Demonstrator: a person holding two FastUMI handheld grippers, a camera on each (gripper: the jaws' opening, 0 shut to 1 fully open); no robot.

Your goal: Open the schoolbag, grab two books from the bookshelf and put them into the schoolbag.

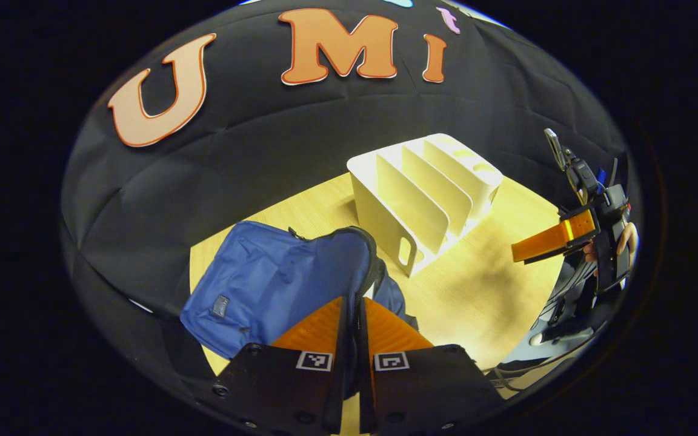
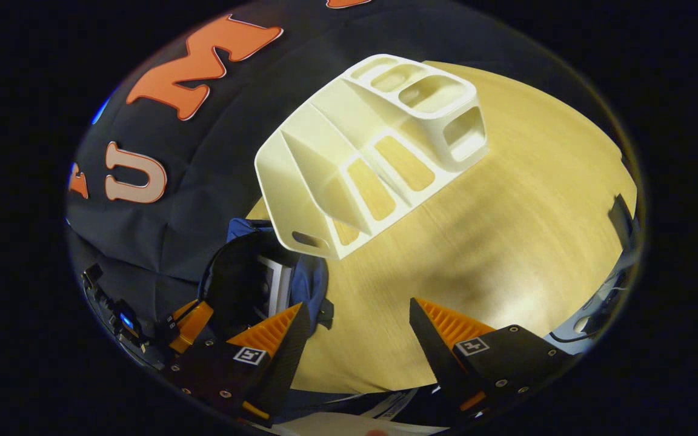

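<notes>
The blue schoolbag (image 1: 264, 278) lies on the wooden table (image 1: 494, 284), its black-edged mouth turned toward me. My left gripper (image 1: 354, 300) is shut on the bag's rim, a strip of which runs between its fingers. In the right gripper view the schoolbag (image 2: 309, 284) stands open at lower left, with the pale edges of books (image 2: 273, 281) showing inside. My right gripper (image 2: 355, 309) hangs open over bare table, right of the bag's mouth, holding nothing. The white bookshelf (image 2: 373, 151) has empty slots.
The bookshelf (image 1: 422, 194) stands behind the bag, near the black cloth wall. In the left gripper view a hand holds the right gripper (image 1: 543, 242) in the air at the right. Bare wood of the table (image 2: 506, 212) spreads in front of the shelf.
</notes>
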